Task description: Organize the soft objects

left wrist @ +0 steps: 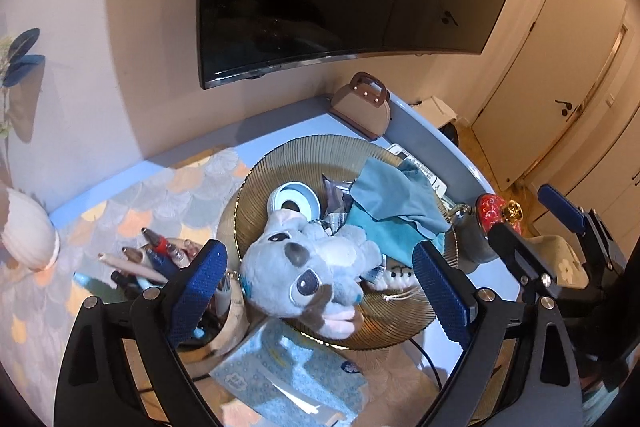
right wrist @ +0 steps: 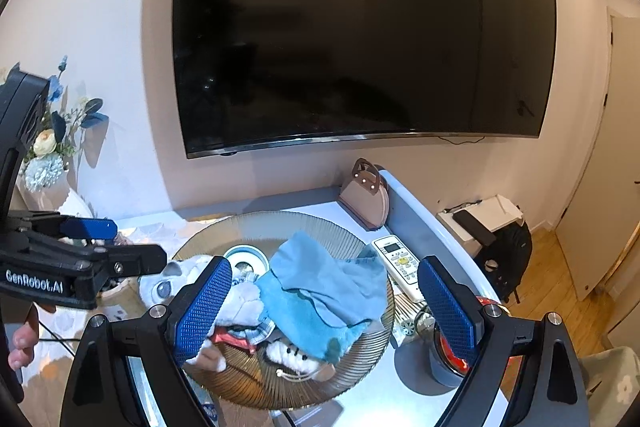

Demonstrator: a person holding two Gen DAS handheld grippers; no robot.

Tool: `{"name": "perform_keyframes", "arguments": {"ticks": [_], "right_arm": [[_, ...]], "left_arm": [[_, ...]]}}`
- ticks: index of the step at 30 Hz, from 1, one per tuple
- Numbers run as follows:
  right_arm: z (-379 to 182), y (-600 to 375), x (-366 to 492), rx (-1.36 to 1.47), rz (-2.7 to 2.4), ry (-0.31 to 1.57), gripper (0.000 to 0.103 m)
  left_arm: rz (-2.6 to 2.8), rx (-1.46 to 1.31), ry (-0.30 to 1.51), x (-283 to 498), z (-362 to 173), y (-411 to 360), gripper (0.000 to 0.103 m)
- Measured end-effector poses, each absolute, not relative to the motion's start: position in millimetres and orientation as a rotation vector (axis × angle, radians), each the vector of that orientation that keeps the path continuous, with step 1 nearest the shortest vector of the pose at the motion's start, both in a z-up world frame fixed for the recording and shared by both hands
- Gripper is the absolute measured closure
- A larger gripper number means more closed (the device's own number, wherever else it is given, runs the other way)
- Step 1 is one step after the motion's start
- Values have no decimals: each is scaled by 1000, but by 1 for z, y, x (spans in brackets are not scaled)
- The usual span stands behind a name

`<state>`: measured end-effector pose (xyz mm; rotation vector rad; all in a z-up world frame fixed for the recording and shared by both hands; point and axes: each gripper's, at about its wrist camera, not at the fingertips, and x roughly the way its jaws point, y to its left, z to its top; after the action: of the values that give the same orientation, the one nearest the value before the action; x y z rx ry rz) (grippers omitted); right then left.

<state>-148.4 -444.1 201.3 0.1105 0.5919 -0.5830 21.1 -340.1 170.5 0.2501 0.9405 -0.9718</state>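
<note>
A ribbed golden plate (left wrist: 320, 155) (right wrist: 248, 227) on the blue table holds a pile of soft things. A grey-blue plush animal (left wrist: 304, 267) (right wrist: 168, 283) lies on its front-left part. Blue cloths (left wrist: 392, 203) (right wrist: 324, 291) are heaped on its right part, over a small white knitted toy (left wrist: 398, 273) (right wrist: 290, 353). My left gripper (left wrist: 320, 291) is open, held just above the plush, one finger on each side. My right gripper (right wrist: 324, 307) is open, hovering above the cloths. The right gripper also shows in the left wrist view (left wrist: 532, 223).
A round white-blue device (left wrist: 294, 203) (right wrist: 246, 257) lies in the plate. A pen cup (left wrist: 160, 263), tissue pack (left wrist: 288, 379) and shell (left wrist: 28, 235) are left. A remote (right wrist: 400, 263), red-lidded jar (right wrist: 456, 351), brown handbag (left wrist: 364, 107) (right wrist: 366, 195) are right. TV (right wrist: 360, 27) on wall.
</note>
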Motion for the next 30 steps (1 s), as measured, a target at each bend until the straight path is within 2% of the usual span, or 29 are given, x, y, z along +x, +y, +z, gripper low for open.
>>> {"name": "perform_keyframes", "arguments": {"ticks": [21, 30], "right_arm": [[214, -395, -180, -29, -579, 603, 10], [219, -375, -182, -45, -483, 594, 10]], "left_arm": [[-907, 63, 968, 11, 180, -281, 9], [-828, -65, 955, 5, 181, -226, 9]]}}
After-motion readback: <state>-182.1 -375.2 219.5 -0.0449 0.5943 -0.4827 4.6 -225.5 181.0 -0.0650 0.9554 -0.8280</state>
